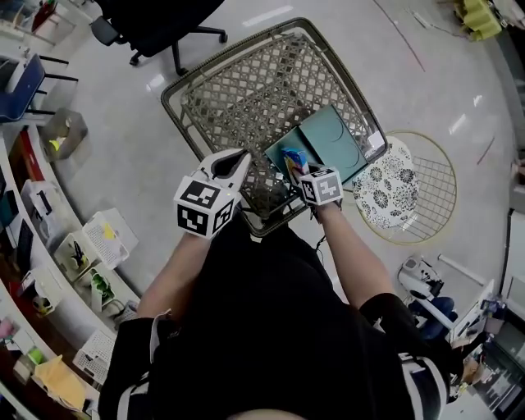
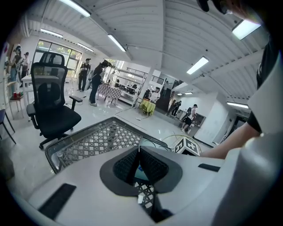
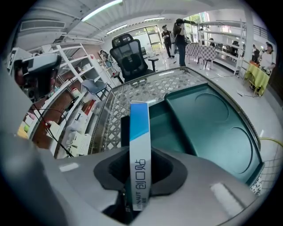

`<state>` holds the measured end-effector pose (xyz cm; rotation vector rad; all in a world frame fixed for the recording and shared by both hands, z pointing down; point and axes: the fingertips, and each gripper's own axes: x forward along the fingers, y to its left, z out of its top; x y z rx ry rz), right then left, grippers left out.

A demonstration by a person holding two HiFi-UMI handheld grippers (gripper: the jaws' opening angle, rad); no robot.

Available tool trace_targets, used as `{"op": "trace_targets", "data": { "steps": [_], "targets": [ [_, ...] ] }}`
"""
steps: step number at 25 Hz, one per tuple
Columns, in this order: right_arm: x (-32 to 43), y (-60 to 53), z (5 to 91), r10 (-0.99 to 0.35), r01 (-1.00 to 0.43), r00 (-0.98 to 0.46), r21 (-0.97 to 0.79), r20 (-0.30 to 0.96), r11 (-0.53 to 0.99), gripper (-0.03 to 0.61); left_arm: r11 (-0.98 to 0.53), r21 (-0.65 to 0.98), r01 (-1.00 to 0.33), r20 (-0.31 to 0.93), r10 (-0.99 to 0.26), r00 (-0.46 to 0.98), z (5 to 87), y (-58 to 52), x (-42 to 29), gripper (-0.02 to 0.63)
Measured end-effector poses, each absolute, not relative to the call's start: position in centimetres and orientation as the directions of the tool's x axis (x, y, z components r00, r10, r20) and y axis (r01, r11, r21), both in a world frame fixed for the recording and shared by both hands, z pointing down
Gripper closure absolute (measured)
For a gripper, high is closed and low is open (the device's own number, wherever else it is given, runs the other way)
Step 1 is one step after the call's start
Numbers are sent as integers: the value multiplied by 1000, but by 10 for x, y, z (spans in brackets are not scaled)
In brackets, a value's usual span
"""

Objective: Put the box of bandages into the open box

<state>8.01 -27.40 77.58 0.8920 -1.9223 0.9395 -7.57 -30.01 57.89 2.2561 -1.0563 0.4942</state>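
The box of bandages (image 1: 294, 161), white and blue, stands on edge between the jaws of my right gripper (image 1: 296, 170), which is shut on it. In the right gripper view the box of bandages (image 3: 139, 145) rises out of my right gripper (image 3: 139, 153) just above the near left part of the open box (image 3: 208, 123). That teal open box (image 1: 332, 143) lies flat on the glass-topped wicker table (image 1: 176, 86). My left gripper (image 1: 238, 161) hovers over the table's front edge, left of the box, jaws shut and holding nothing; its tips (image 2: 139, 149) meet.
A black office chair (image 1: 156, 25) stands behind the table. A round wire table with a patterned cloth (image 1: 410, 189) stands to the right. Shelves with baskets (image 1: 82, 246) line the left side. Several people stand far off in the left gripper view.
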Motion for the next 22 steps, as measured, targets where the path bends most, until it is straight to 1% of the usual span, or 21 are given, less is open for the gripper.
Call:
{"op": "trace_targets", "data": {
  "steps": [4, 8, 10, 11, 13, 15, 18, 20, 22],
  "targets": [
    [89, -270, 777, -220, -843, -391, -251, 894, 476, 448, -512, 349, -785, 549, -568, 614, 573, -298, -82, 600],
    [108, -269, 768, -241, -864, -355, -218, 903, 454, 446, -518, 341, -784, 536, -578, 615, 563, -297, -84, 601],
    [112, -268, 764, -246, -859, -362, -220, 899, 462, 450, -516, 340, -787, 529, -586, 613, 558, -297, -84, 600],
    [111, -266, 764, -237, -846, -383, -236, 893, 478, 479, -515, 339, -787, 527, -589, 612, 557, -297, -84, 600],
    [105, -260, 763, -207, -809, -421, -263, 883, 525, 483, -515, 337, -788, 524, -593, 612, 555, -296, -82, 600],
    [103, -257, 766, -192, -788, -426, -258, 884, 559, 483, -514, 336, -790, 523, -595, 610, 554, -294, -80, 600],
    [109, -267, 769, -213, -806, -396, -226, 893, 547, 475, -507, 338, -793, 525, -598, 606, 554, -292, -79, 600],
    [114, -276, 767, -237, -820, -367, -192, 900, 539, 445, -502, 341, -795, 526, -599, 604, 556, -291, -78, 600],
    [119, -280, 765, -254, -823, -359, -177, 898, 539, 445, -497, 346, -796, 526, -599, 603, 557, -290, -76, 600]
  ]
}}
